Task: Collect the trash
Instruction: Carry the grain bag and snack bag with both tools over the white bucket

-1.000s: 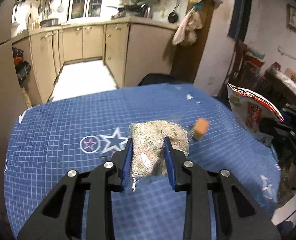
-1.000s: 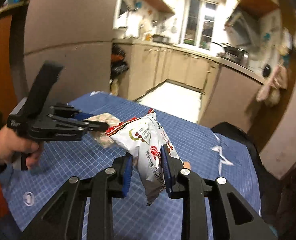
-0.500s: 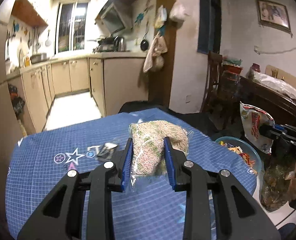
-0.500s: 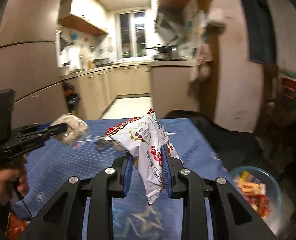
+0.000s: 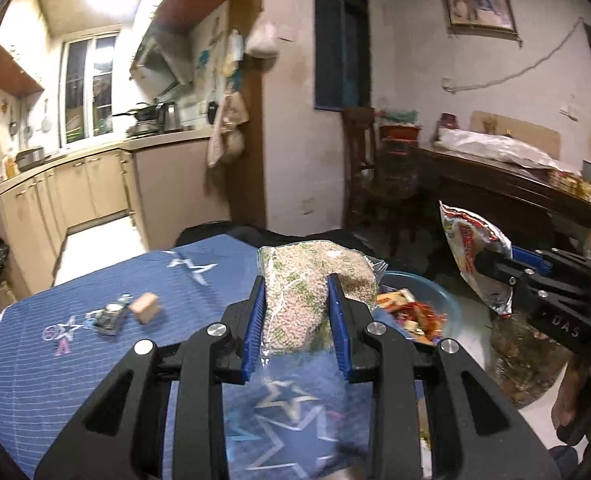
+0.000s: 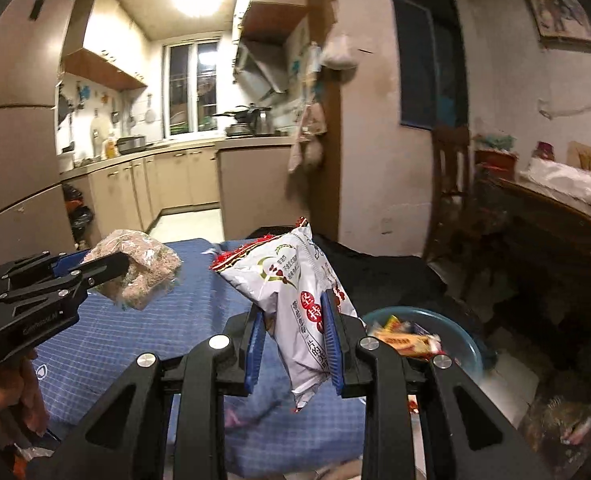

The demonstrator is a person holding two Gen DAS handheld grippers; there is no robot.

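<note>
My left gripper point(image 5: 295, 300) is shut on a clear bag of pale grains point(image 5: 307, 284), held above the far edge of the blue star-patterned table point(image 5: 75, 360). My right gripper point(image 6: 293, 312) is shut on a white and red snack packet point(image 6: 295, 280). Beyond the table's right edge sits a blue-green bowl point(image 5: 447, 300) point(image 6: 467, 344) holding several wrappers. In the left wrist view the snack packet point(image 5: 471, 248) and right gripper point(image 5: 491, 264) hang to the right of the bowl. In the right wrist view the grain bag point(image 6: 143, 268) and left gripper point(image 6: 111, 266) are at the left.
A tan block point(image 5: 145, 307) and a small dark wrapper point(image 5: 109, 318) lie on the table at the left. Kitchen cabinets point(image 5: 79, 188) stand behind it. A dark wooden table point(image 5: 495, 196) and chair point(image 5: 359, 160) stand at the right. A hand point(image 6: 11, 392) grips the left handle.
Both grippers have swung to the right across the table with their bags still held. The bowl of wrappers has come into view and now lies just ahead of them.
</note>
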